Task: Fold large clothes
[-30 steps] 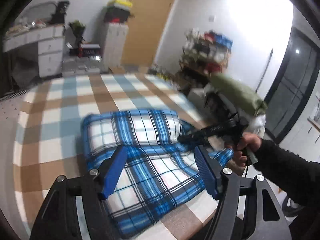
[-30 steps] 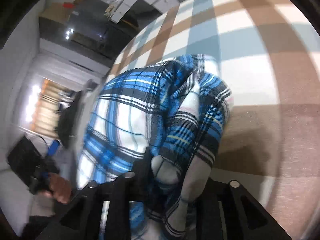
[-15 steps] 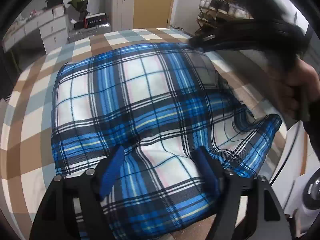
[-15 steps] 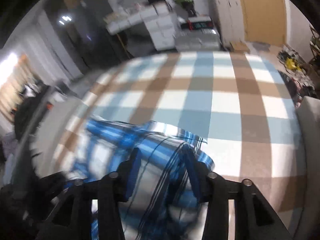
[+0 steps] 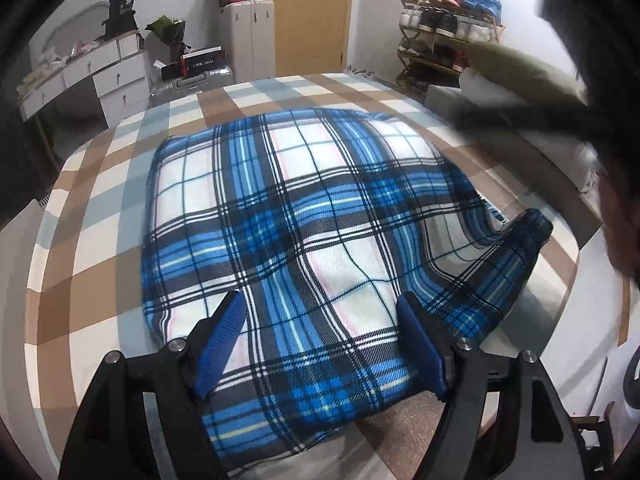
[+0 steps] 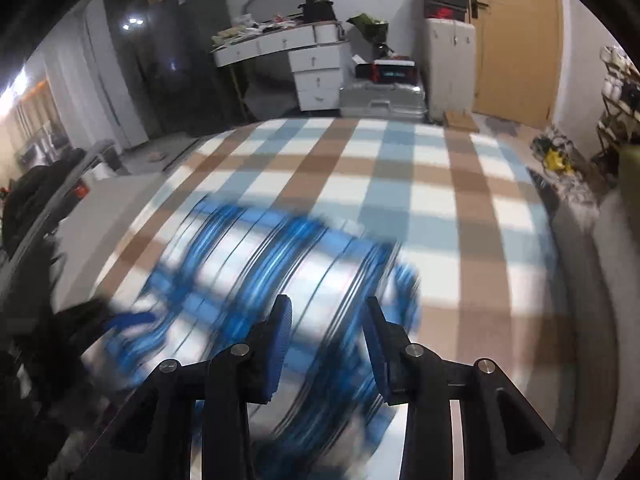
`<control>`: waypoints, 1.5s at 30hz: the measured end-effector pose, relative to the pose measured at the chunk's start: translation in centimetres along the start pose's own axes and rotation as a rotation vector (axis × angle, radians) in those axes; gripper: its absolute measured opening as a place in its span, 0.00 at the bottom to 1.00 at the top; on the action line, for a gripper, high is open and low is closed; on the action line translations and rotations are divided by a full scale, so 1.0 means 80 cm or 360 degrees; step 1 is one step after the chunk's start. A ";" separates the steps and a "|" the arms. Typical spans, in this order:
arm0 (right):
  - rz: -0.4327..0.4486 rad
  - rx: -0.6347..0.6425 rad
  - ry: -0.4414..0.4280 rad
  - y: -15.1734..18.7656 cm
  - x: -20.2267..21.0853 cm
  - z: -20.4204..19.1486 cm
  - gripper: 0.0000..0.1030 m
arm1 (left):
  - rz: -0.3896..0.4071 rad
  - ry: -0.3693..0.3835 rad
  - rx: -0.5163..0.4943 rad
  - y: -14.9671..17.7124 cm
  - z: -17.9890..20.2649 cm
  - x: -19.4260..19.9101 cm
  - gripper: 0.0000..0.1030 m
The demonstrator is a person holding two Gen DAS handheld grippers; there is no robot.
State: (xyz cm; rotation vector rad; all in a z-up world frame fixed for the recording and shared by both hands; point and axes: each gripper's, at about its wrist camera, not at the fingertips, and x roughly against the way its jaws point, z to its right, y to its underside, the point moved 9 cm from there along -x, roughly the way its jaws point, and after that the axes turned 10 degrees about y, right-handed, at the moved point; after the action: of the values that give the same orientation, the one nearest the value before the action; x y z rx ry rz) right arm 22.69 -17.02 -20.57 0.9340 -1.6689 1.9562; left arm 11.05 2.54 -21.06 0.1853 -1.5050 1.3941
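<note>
A blue, white and black plaid garment (image 5: 304,216) lies folded into a rough rectangle on the bed's brown, blue and white checked cover (image 5: 92,208). Its right corner (image 5: 528,232) stands up off the bed in a loose fold. My left gripper (image 5: 320,300) hovers low over the near edge of the garment; its jaws are opening and the pads do not press on the cloth. In the right wrist view the garment (image 6: 256,280) is a motion blur under my right gripper (image 6: 326,302), whose blue pads stand apart with nothing gripped. The right gripper (image 5: 520,116) also shows as a dark smear.
Beyond the bed stand a white desk with drawers (image 6: 316,68), a silver suitcase (image 6: 380,100), a white cabinet (image 5: 248,36) and a wooden door (image 6: 516,40). A shoe rack (image 5: 444,28) and an olive cushion (image 5: 520,72) are at the right. A person's hand (image 5: 624,236) is at the right edge.
The left gripper sank closer over the garment and its jaws widened. The right gripper let go of the bunched cloth, swung up and away, and now looks across the bed.
</note>
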 end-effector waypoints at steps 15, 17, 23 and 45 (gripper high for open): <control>0.0126 -0.0202 0.0118 0.128 -0.018 -0.013 0.27 | 0.0008 0.0063 -0.0197 -0.111 0.012 0.028 0.76; 0.0174 -0.0304 0.0077 0.127 -0.017 -0.008 0.27 | -0.0090 0.0147 -0.0120 -0.137 0.001 0.000 0.76; 0.0234 -0.0263 0.0128 0.131 -0.017 -0.014 0.27 | -0.0550 0.0139 -0.0011 -0.114 -0.030 -0.115 0.77; -0.0216 -0.0085 0.0193 -0.047 -0.145 -0.018 0.14 | -0.0181 0.0115 0.0203 -0.027 -0.044 -0.031 0.76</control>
State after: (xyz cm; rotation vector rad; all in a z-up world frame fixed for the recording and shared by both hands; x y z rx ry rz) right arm 32.96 -13.50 -26.23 0.8667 -1.5415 1.8322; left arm 15.60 3.46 -22.20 0.2921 -1.3270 1.3912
